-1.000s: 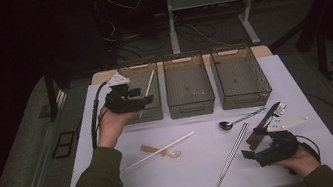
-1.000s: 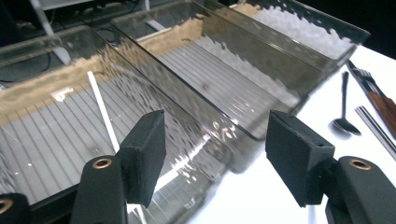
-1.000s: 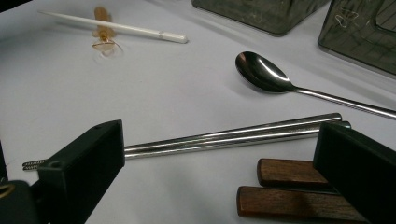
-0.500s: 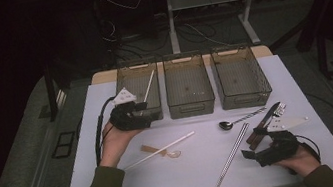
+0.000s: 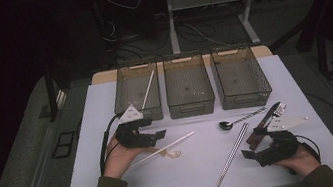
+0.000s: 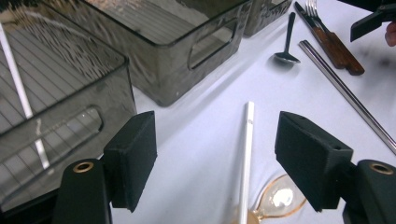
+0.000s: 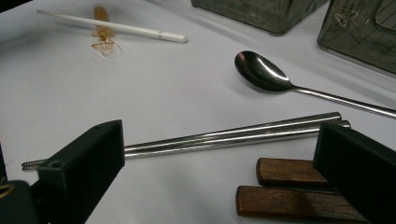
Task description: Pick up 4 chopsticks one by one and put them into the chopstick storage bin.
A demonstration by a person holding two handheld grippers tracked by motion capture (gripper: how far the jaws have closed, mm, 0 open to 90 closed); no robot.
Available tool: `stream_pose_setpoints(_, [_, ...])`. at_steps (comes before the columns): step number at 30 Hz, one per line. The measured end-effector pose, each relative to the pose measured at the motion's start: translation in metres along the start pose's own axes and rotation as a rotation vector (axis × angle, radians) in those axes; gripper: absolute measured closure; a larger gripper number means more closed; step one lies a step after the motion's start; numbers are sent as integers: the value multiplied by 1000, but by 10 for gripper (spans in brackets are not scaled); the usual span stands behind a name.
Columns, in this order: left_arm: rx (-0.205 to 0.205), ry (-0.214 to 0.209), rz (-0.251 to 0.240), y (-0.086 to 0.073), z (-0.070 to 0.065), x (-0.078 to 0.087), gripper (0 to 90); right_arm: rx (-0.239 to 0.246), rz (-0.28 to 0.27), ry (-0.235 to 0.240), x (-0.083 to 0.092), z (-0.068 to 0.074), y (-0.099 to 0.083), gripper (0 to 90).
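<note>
White chopstick (image 6: 246,158) lies on white table (image 5: 202,169) at approx 6 o'clock from left bin (image 5: 137,90), over an amber spoon (image 6: 279,199). Left gripper (image 6: 215,158) above it, jaws apart, just been opening, nothing clamped. Right gripper (image 7: 219,172) at table's 4 o'clock, jaws apart over metal chopsticks (image 7: 233,135). Room dark, grey floor.

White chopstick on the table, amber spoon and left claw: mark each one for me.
White chopstick (image 6: 246,154), left gripper view, on the middle of its shaft.
Amber spoon (image 6: 280,198), left gripper view, on its clear bowl.
Left claw (image 6: 215,161), left gripper view, midway between its two open black jaws.
</note>
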State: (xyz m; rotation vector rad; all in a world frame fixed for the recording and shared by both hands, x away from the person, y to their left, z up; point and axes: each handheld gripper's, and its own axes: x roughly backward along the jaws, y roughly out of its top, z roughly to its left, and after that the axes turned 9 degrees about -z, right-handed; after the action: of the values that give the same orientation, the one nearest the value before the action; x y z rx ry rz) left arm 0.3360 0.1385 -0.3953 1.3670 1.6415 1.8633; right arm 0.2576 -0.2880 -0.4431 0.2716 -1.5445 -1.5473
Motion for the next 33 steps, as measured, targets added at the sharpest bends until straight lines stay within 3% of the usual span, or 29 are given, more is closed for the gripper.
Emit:
stream_pose_setpoints(6, [-20,-27,46,-3,-4,-7,301,1,0,1,0,0,0,23])
stream_pose_setpoints(9, [-52,-49,78,-5,-6,-11,391,0,1,3,0,0,0,23])
stream_pose_setpoints(13, [-62,-71,108,-7,-8,-16,465,0,4,5,0,0,0,23])
stream_pose_setpoints(21, [-48,-126,162,-11,-10,-26,617,1,4,4,-1,0,0,23])
stream_pose_setpoints(33, [-64,-133,262,-17,-12,-37,710,7,6,8,-1,0,0,23])
